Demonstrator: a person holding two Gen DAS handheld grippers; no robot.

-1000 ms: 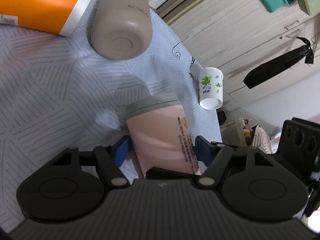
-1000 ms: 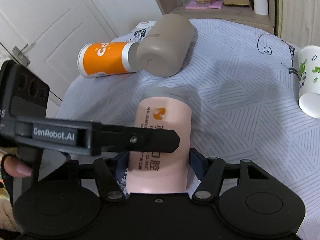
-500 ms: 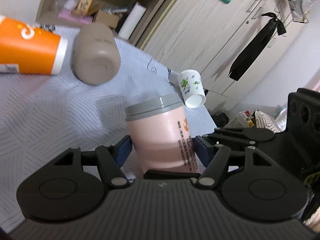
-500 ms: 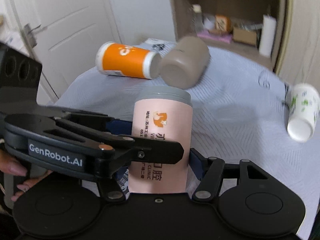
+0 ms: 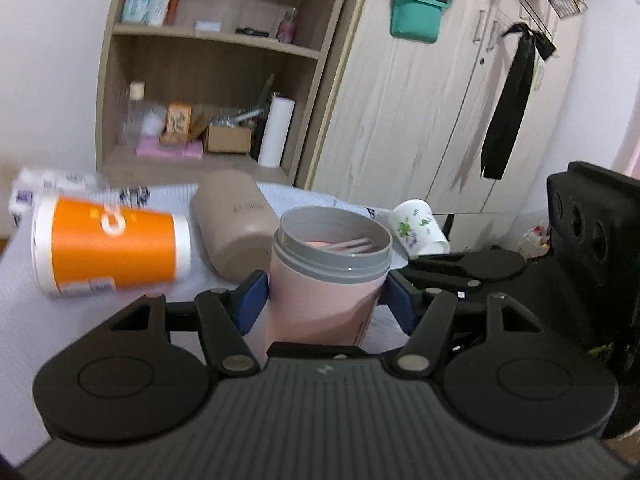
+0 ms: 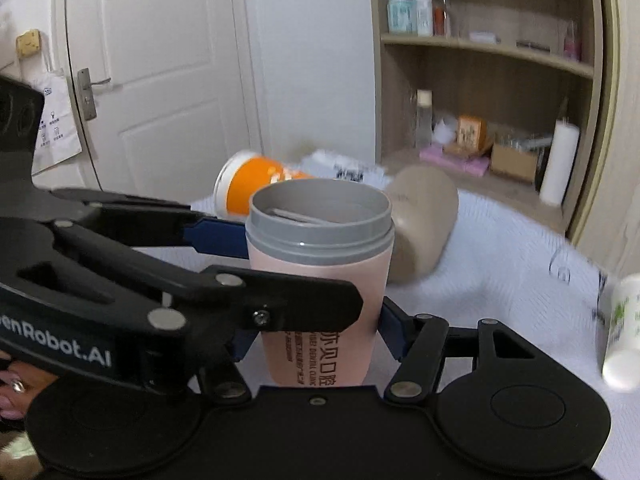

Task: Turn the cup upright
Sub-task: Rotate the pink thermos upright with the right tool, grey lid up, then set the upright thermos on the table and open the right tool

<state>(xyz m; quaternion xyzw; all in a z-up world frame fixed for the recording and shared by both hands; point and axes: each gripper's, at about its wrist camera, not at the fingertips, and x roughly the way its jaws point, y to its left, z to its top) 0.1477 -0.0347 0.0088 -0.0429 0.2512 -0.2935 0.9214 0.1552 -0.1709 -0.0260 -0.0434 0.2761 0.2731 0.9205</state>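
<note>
The pink cup (image 5: 320, 300) with a grey rim stands nearly upright, mouth up, on the white patterned cloth. It also shows in the right wrist view (image 6: 320, 288). My left gripper (image 5: 326, 304) is shut on the pink cup's body, blue pads on both sides. My right gripper (image 6: 316, 340) is shut on the same cup from the other side. The left gripper's arm crosses the right wrist view (image 6: 180, 304) in front of the cup. The cup's base is hidden behind the grippers.
An orange cup (image 5: 108, 248), a beige cup (image 5: 236, 224) and a small white floral cup (image 5: 418, 226) lie on their sides on the cloth (image 6: 500, 256). A wooden shelf (image 5: 208, 92) and wardrobe (image 5: 420, 112) stand behind the table; a white door (image 6: 152, 72) is at left.
Both grippers have tilted up together, turning the pink cup from lying on its side to standing with its mouth up. The other cups have not moved.
</note>
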